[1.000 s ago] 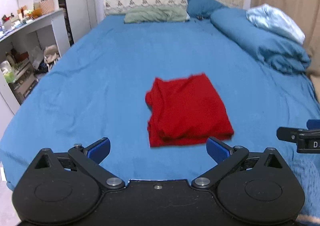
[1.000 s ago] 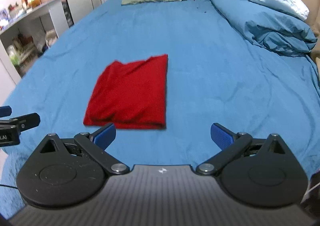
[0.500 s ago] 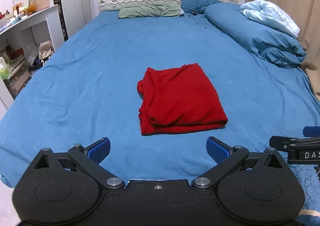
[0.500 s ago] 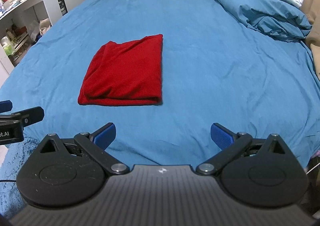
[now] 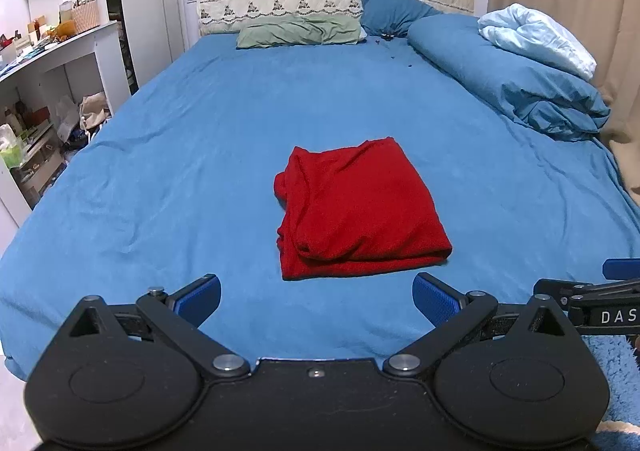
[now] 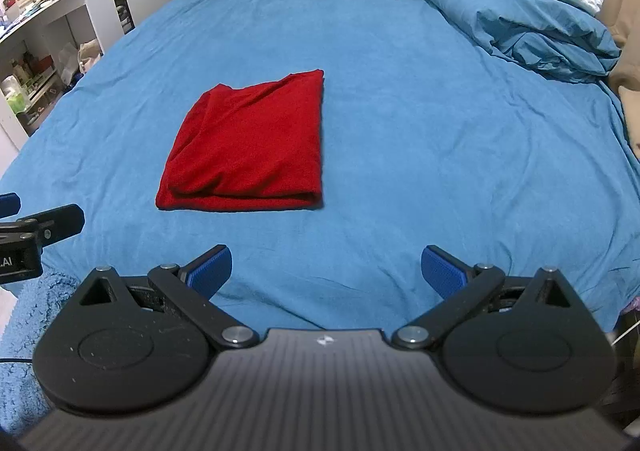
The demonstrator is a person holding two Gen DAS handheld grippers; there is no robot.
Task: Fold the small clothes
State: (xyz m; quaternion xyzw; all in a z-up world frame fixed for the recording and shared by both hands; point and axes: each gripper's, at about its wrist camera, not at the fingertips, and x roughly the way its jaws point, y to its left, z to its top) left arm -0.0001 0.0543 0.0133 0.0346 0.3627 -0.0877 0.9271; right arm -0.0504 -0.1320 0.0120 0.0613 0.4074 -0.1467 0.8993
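Observation:
A red garment lies folded into a rough rectangle on the blue bed sheet; it also shows in the right wrist view. My left gripper is open and empty, held back near the bed's front edge, short of the garment. My right gripper is open and empty, also near the front edge, to the right of the garment. Each gripper shows at the edge of the other's view.
A rolled blue duvet with a pale blue blanket lies along the bed's right side. A green pillow and a blue pillow sit at the headboard. White shelves with clutter stand at the left.
Both grippers have drawn back from the garment and stay open. The red garment lies folded and has not changed shape.

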